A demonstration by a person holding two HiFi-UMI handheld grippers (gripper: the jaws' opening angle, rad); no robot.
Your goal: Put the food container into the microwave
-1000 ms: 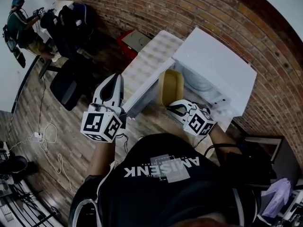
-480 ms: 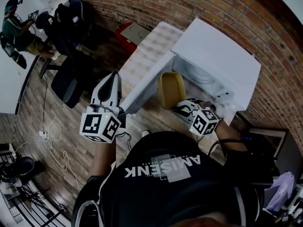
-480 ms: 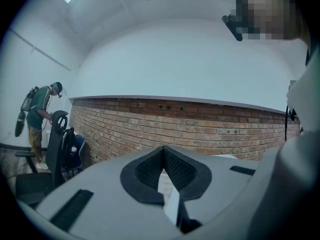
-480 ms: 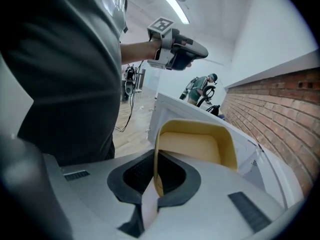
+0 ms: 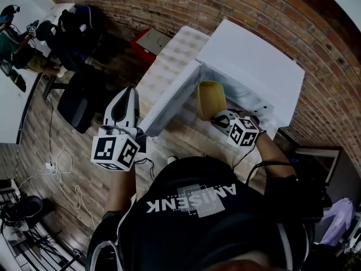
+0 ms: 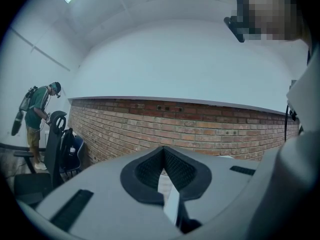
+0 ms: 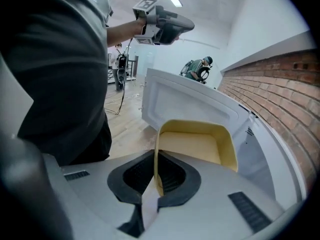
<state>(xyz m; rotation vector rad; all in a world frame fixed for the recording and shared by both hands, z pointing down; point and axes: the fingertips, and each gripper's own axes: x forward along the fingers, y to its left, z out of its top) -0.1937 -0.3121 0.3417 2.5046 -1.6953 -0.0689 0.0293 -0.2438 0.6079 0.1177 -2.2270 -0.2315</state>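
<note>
While the right gripper (image 7: 156, 176) clamps the container (image 7: 192, 146) by its rim, the container hangs at the open microwave's (image 5: 254, 66) mouth. The left gripper (image 6: 164, 166) is closed on nothing, near the door (image 5: 169, 103).

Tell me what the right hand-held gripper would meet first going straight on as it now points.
Probably the inner face of the open microwave door, touched first by the yellow food container the right hand-held gripper clamps; the cavity lies rightward. Depth is unclear.

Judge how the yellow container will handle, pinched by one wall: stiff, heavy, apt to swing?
Probably stiff: the yellow container holds its shape though the right gripper pinches just one wall. Likely light: it looks empty, and that one-edge grip carries it. Held off-centre, it may pivot in the pinch.
</note>
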